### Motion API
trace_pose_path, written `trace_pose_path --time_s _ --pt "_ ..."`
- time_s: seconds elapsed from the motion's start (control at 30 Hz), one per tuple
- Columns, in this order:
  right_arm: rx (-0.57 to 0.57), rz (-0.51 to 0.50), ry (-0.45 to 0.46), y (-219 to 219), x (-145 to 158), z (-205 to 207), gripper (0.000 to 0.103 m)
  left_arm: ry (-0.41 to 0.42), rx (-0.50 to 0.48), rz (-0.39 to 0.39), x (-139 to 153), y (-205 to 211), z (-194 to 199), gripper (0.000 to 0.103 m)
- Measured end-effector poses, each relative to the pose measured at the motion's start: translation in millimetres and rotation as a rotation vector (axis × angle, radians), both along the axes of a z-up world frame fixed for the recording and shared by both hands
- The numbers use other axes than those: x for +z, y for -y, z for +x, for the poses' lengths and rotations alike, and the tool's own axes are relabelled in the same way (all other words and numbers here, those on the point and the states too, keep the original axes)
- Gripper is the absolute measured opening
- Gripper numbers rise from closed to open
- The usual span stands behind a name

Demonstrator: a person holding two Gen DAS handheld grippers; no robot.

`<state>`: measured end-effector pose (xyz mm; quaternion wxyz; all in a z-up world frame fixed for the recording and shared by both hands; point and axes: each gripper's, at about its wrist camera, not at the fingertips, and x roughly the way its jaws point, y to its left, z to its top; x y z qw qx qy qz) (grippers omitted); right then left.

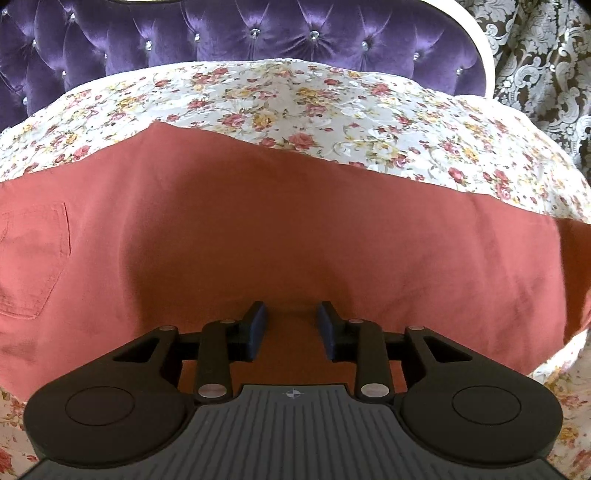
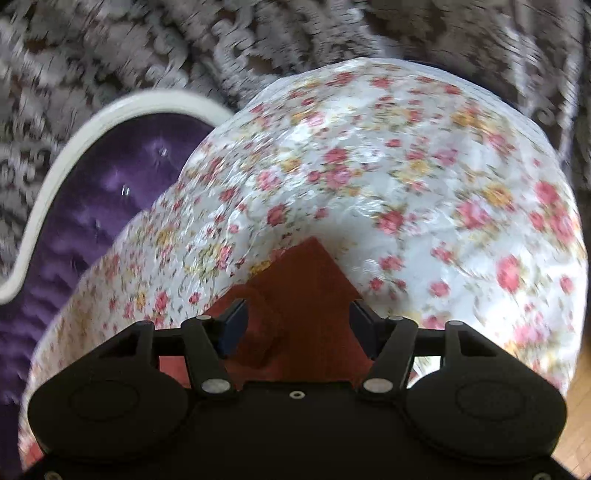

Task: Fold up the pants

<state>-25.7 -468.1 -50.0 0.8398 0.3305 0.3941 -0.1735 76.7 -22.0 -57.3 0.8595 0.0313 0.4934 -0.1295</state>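
Note:
Rust-red pants (image 1: 280,229) lie spread across a floral bedsheet (image 1: 295,99), with a back pocket (image 1: 33,258) at the left. My left gripper (image 1: 291,321) hovers over the near part of the pants, jaws open, holding nothing. In the right wrist view, which is blurred, a corner of the pants (image 2: 303,280) lies on the floral sheet (image 2: 406,177). My right gripper (image 2: 297,321) is over that corner with its jaws wide open. A fold of red cloth sits between the fingers, but they do not close on it.
A purple tufted headboard (image 1: 240,33) with a white frame (image 2: 74,136) stands behind the bed. A patterned grey and brown curtain (image 1: 546,66) hangs at the right. Wooden floor (image 2: 576,424) shows at the right edge of the right wrist view.

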Motion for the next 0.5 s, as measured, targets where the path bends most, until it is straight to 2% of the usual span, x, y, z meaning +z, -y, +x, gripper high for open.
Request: trace_pose_path --time_s 0.1,0.17,0.2,0.23,0.27,0.3,0.37,0.43,0.5 --pt "0.081 -0.034 -0.058 -9.9 -10.7 19.1 0.057 0.002 0.0 0.003 -0.2 0.2 0.3 0.031" --pt "0.122 -0.093 -0.093 -19.0 -15.4 27.4 0.054 0.001 0.0 0.001 -0.2 0.0 -0.1 0.031" --pt "0.142 -0.136 -0.096 -24.6 -14.6 29.4 0.048 0.001 -0.001 0.0 -0.1 -0.1 -0.2 0.031" --pt "0.172 -0.165 -0.095 -29.5 -13.4 30.7 0.039 0.001 -0.002 -0.001 -0.2 -0.1 -0.2 0.031" --pt "0.209 -0.178 -0.095 -33.5 -12.5 32.4 0.012 0.001 -0.002 -0.001 -0.3 0.0 -0.3 0.031" --pt "0.231 -0.196 -0.099 -37.3 -11.3 33.4 0.012 0.001 -0.003 -0.001 -0.5 0.1 -0.5 0.031" --pt "0.276 -0.298 -0.122 -45.0 -4.5 36.1 0.01 0.0 -0.005 -0.001 -0.3 0.2 -0.3 0.031" --pt "0.264 -0.438 -0.152 -46.4 4.0 39.5 0.01 -0.001 -0.002 -0.006 -0.1 0.3 -0.3 0.031" --pt "0.25 -0.528 -0.177 -41.9 8.1 44.1 0.01 0.0 0.0 -0.005 -0.2 1.0 -0.3 0.031"
